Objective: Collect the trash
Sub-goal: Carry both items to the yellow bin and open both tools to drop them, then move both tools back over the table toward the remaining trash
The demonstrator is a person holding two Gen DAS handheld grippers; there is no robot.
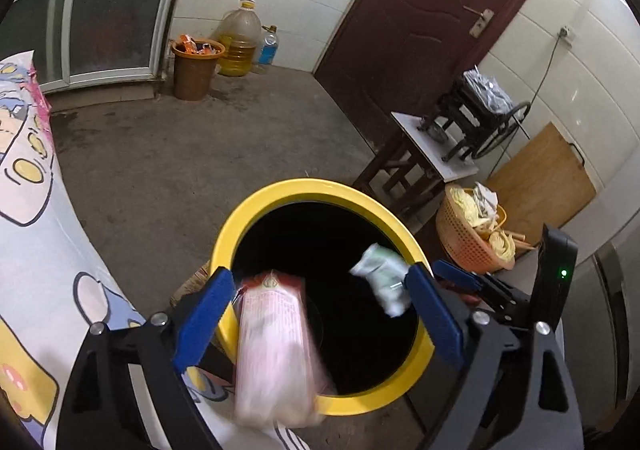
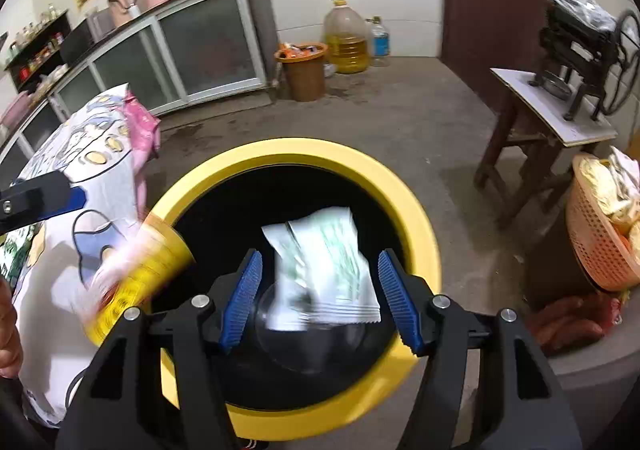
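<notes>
One yellow-rimmed bin (image 1: pixel 256 206), the landmark; its interior is black and nothing at the bottom can be made out. Trash items, two: one pink-and-white wrapper (image 1: pixel 276 346), motion-blurred, printing illegible, lying over the bin's near rim between the spread fingers of the left gripper (image 1: pixel 316 318), touching neither pad; one green-and-white packet (image 2: pixel 324 270), also blurred, over the bin mouth between the parted fingers of the right gripper (image 2: pixel 320 298), no pad contact visible. Both tools stand released, holding nothing. Left of the bin, one cartoon-print cloth (image 1: pixel 36 250), cut off by the frame edge. Beyond the bin, by the far wall: one brown waste bucket (image 1: pixel 194 70) with orange wrappers, contents unclear; bottles, two, namely one large oil jug (image 1: pixel 238 38) and one small blue-labelled bottle (image 1: pixel 269 46). Right of the bin: one orange mesh basket (image 1: pixel 466 238), contents indistinct; one dark stool (image 1: pixel 416 166) bearing a partly wrapped machine; one wooden board (image 1: pixel 544 182) leaning on the wall.
</notes>
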